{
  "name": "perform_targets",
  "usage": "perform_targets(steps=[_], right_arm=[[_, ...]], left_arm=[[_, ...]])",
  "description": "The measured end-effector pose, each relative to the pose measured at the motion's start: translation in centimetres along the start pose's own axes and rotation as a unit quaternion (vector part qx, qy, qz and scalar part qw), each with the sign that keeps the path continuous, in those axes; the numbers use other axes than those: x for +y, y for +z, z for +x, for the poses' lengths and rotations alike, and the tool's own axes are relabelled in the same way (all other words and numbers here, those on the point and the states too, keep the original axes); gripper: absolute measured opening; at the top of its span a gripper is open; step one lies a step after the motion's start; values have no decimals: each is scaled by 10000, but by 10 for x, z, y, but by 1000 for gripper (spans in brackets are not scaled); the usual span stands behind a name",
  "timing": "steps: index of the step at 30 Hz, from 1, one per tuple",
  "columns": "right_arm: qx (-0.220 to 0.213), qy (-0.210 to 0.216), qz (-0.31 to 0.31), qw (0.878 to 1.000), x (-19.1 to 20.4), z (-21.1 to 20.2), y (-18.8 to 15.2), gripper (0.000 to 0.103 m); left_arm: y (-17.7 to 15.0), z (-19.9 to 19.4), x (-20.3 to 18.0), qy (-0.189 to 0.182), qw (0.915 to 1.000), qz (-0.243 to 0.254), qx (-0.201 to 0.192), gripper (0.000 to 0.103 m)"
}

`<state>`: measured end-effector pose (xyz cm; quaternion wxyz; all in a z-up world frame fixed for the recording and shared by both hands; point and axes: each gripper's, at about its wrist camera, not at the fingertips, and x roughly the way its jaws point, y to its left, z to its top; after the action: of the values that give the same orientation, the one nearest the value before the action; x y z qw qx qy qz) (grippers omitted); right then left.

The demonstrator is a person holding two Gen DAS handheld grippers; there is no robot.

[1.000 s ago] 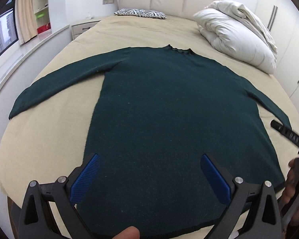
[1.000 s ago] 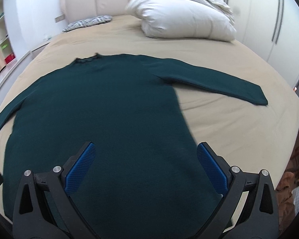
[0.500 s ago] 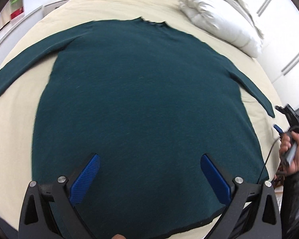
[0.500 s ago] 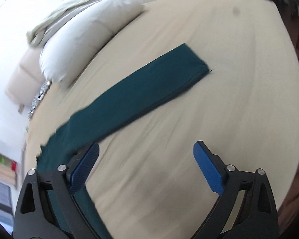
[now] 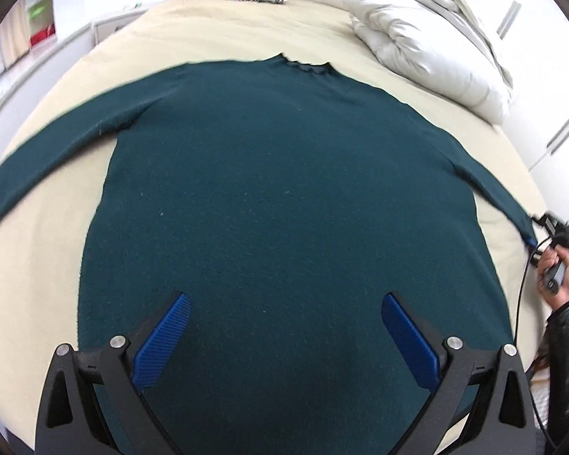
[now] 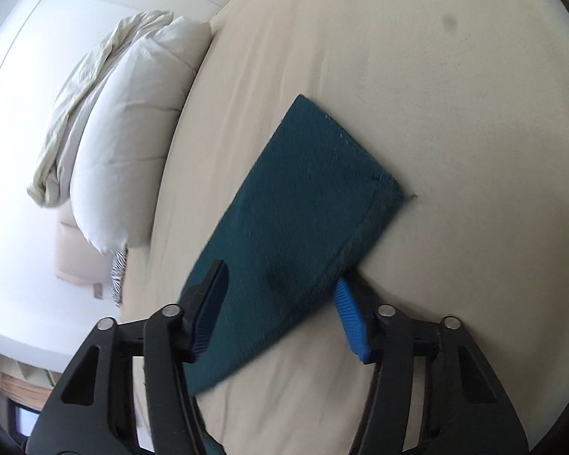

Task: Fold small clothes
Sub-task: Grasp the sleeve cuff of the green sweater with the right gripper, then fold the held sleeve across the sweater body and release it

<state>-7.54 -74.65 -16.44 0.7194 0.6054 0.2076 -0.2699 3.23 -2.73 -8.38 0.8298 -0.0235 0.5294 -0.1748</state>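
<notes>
Right gripper (image 6: 280, 303) straddles the sweater (image 5: 284, 197) cuff (image 6: 345, 174), unclamped; advise a square pinch. Left gripper (image 5: 284, 337) spread, empty.

- Sweater (image 5: 284, 197): dark green knit cloth, matt, slightly fuzzy.
- Bed sheet (image 6: 417, 57): beige cloth, matt, smooth.
- Left gripper (image 5: 284, 341): black matt plastic frame, blue ribbed pads (image 5: 163, 341), bright metal screws.
- Pillow (image 5: 428, 41): white cloth, faint sheen.
</notes>
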Motion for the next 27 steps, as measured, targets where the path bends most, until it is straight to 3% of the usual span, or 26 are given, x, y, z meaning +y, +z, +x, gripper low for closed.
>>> perform_targets(steps=[2,7,11,15,18,21,24,27], right_arm=[[-35,7,117,9999,-2,7,9,28],[-73,-167,-319,9993,15,14,17,10],[-47,-121,-1215,9925,56,3,-11,8],[208,222,-2477,9683,133,12,-63,8],[438,428,-3660,9286,200,25,-132,8],[781,532,-4842,8698,250,46,-220,7],[1073,469,-5723,8116,273,70,-309,7],[1328,211,-6250,7689,275,98,-374,7]], left_arm=[[6,7,9,-148,9997,-168,39,101],[9,9,19,-176,9992,-356,-107,88],[18,9,24,-652,9965,-493,-201,88],[22,5,31,-884,9938,-586,-336,88],[30,7,39,-1054,9907,-737,-443,88],[40,9,50,-1103,9886,-868,-553,88],[50,10,59,-1173,9863,-951,-663,88],[60,17,65,-1216,9849,-1007,-712,88]])
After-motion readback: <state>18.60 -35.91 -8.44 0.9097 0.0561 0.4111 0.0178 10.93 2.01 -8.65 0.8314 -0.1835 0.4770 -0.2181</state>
